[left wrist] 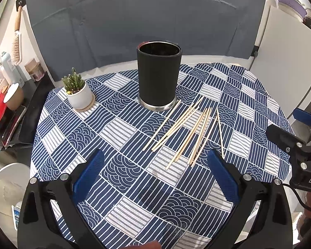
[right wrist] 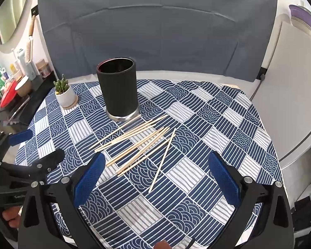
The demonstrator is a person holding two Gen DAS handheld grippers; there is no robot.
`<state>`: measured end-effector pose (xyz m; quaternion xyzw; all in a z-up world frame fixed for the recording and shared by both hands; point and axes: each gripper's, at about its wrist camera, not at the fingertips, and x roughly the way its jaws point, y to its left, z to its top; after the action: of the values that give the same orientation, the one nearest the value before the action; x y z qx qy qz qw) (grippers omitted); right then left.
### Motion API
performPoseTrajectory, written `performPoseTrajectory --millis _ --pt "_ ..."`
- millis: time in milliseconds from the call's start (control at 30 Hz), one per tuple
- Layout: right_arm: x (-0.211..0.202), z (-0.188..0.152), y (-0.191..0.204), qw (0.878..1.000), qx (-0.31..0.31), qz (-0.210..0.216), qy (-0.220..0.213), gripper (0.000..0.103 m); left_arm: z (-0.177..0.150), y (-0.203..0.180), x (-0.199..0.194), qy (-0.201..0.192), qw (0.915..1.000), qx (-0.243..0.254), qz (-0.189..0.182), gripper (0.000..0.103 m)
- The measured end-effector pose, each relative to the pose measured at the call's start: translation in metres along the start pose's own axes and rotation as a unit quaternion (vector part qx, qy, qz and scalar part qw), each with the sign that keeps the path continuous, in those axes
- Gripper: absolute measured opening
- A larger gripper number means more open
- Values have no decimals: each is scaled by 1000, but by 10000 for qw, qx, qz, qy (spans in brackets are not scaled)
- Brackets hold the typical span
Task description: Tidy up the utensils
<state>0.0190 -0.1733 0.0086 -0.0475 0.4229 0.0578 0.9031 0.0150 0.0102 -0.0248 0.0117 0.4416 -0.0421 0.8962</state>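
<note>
Both claws hover wide open over the counter with nothing between their blue pads: the left claw [left wrist: 155,178] frames bare cloth in its own view, and the right claw [right wrist: 156,178] does the same in its view, with the near ends of a few sticks lying between its fingers on the cloth below. Each claw shows in the other's camera only in part, cut off by the frame edge, so little more than a black finger and a blue pad can be made out there. At the far left, a cluttered side shelf [left wrist: 20,112] holds bottles and a red object too distorted to tell apart. On the blue-and-white patterned tablecloth [left wrist: 122,172] a small potted cactus [left wrist: 77,92] stands on a saucer at the back left. Right of it stands the upright black cylindrical holder [left wrist: 158,78]; its inside is dark and its contents cannot be seen. Just right of and nearer than its metal base lie the loose wooden chopsticks [left wrist: 186,132], fanned flat and overlapping so an exact count is hard; one tip lies at the holder's base, and one stick [right wrist: 162,159] crosses the others at a steeper angle. A grey cloth backdrop [left wrist: 147,18] hides what is behind.
</note>
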Motion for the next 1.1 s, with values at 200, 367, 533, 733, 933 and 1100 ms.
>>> performPoseTrajectory --millis 200,367,533,733,933,1100 --pt "10 1 -2 9999 -6 -40 143 96 4 -1 13 145 9999 35 1 97" --pt "25 3 -7 9995 -8 -107 286 96 9 -2 26 282 9995 106 22 97" --pt "46 5 -14 9987 36 -127 500 96 17 -1 46 516 9986 137 21 97" --pt "87 5 -28 9958 109 -123 896 96 29 0 77 832 9963 188 60 97" --pt "127 7 -42 9925 78 -199 1200 95 44 -1 111 1081 9937 243 142 97" --pt "159 8 -50 9893 111 -151 1445 95 57 -2 139 1266 9914 281 190 97"
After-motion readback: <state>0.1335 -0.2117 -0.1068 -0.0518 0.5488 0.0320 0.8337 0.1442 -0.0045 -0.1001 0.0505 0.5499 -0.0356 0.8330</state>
